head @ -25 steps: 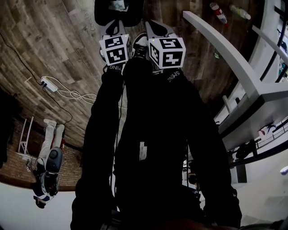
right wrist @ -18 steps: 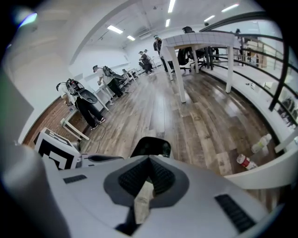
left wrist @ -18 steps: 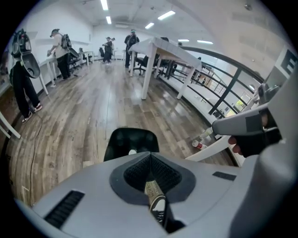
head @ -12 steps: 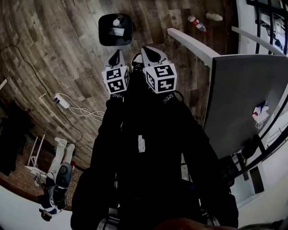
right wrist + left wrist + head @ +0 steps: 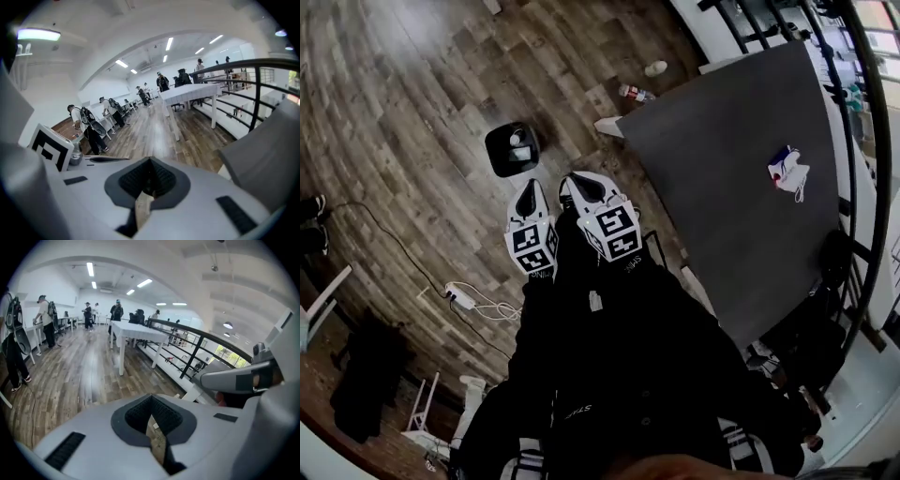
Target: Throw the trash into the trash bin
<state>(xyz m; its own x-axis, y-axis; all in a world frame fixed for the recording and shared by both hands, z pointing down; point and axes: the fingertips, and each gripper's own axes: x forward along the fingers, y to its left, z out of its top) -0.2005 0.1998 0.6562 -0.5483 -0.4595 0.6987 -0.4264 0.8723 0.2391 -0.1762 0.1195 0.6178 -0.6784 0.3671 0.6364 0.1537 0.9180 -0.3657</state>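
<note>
In the head view a black trash bin (image 5: 511, 150) stands on the wooden floor, with some scraps inside it. A crumpled white, red and blue piece of trash (image 5: 787, 170) lies on the dark grey table (image 5: 722, 197) to the right. My left gripper (image 5: 528, 201) and right gripper (image 5: 581, 190) are held side by side close to my body, short of the bin and left of the table. Both are shut with nothing between the pads. The left gripper view (image 5: 152, 417) and right gripper view (image 5: 147, 182) look out over a long room.
A bottle (image 5: 636, 92) and a pale object (image 5: 656, 67) lie on the floor beyond the table's far corner. A power strip with white cable (image 5: 461, 298) lies at the left. People (image 5: 89, 124) stand at white desks (image 5: 136, 331) far off. A black railing (image 5: 197, 350) runs to the right.
The head view has swung, so the table top with the trash on it now shows in full and the bin sits further left. Both grippers stay together and shut.
</note>
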